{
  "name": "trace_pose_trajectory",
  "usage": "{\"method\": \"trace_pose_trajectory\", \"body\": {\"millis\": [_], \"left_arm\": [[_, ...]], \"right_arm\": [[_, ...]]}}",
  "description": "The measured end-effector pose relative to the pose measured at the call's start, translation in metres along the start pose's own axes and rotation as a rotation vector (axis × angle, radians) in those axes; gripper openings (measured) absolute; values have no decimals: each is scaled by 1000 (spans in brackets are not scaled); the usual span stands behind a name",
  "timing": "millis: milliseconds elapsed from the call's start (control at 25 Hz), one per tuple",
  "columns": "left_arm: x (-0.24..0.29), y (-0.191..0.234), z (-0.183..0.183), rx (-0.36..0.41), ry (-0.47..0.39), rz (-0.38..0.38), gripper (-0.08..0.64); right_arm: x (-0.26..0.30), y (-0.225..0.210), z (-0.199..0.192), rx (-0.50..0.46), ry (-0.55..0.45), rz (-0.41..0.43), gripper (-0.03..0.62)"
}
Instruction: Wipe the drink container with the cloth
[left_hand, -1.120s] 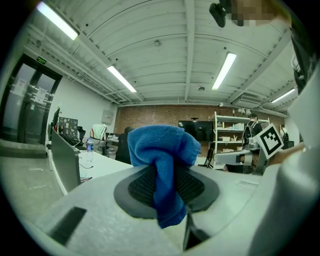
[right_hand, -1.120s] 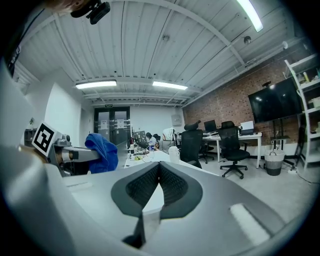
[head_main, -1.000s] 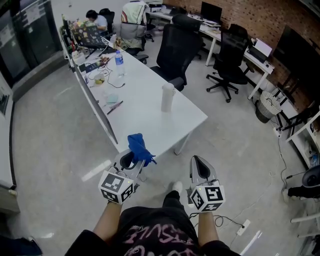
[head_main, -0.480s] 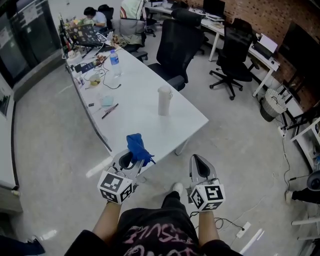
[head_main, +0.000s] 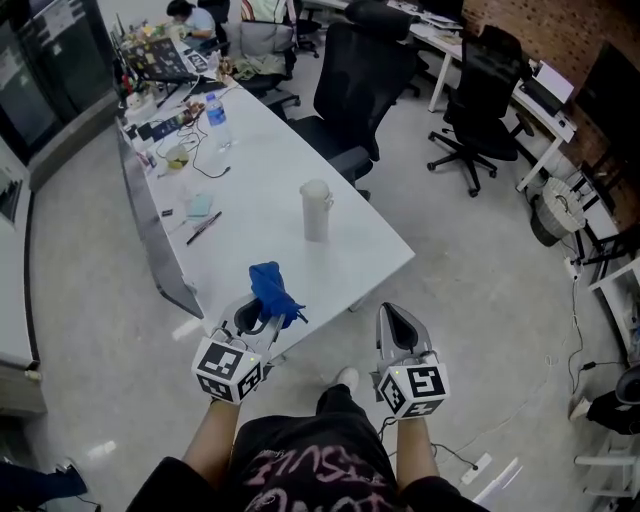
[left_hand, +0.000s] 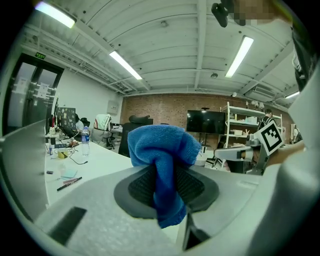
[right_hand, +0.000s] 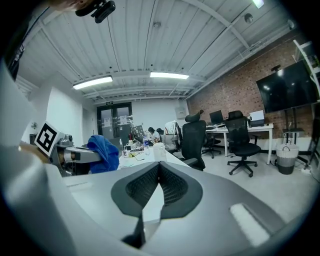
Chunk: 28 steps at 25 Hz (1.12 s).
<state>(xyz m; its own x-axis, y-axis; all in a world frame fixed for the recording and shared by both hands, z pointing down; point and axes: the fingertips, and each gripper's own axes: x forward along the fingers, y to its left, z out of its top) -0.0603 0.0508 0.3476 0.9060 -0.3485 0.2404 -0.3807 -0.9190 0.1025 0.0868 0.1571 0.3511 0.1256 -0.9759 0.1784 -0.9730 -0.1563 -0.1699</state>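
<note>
no legible text; pink print on black shirt (head_main: 300, 478) unreadable.

The cloth (left_hand: 162, 165) is blue terry, soft and nubby. The left tool (head_main: 258, 318) and the right tool (right_hand: 159, 175) have matt grey plastic shells and black ribbed pads (left_hand: 192, 187) that look rubbery. The drink container (head_main: 316, 210) looks like smooth, pale, matt plastic. The white surface (head_main: 270, 225) is smooth, and the grey floor (head_main: 480, 330) is polished and glossy.

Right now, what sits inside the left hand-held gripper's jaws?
A blue cloth, clamped between the pads of the left hand-held gripper and bunched above them. The pads' gripping faces are covered by the cloth.
</note>
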Motion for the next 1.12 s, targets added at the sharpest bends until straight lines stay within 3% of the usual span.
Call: {"method": "trace_pose_trajectory", "body": {"millis": [720, 1120], "left_arm": [[106, 0, 14, -20, 58, 123, 94], [118, -4, 23, 1, 63, 173, 94]], "right_arm": [[74, -95, 15, 28, 47, 151, 6], [88, -113, 23, 36, 36, 202, 6]]}}
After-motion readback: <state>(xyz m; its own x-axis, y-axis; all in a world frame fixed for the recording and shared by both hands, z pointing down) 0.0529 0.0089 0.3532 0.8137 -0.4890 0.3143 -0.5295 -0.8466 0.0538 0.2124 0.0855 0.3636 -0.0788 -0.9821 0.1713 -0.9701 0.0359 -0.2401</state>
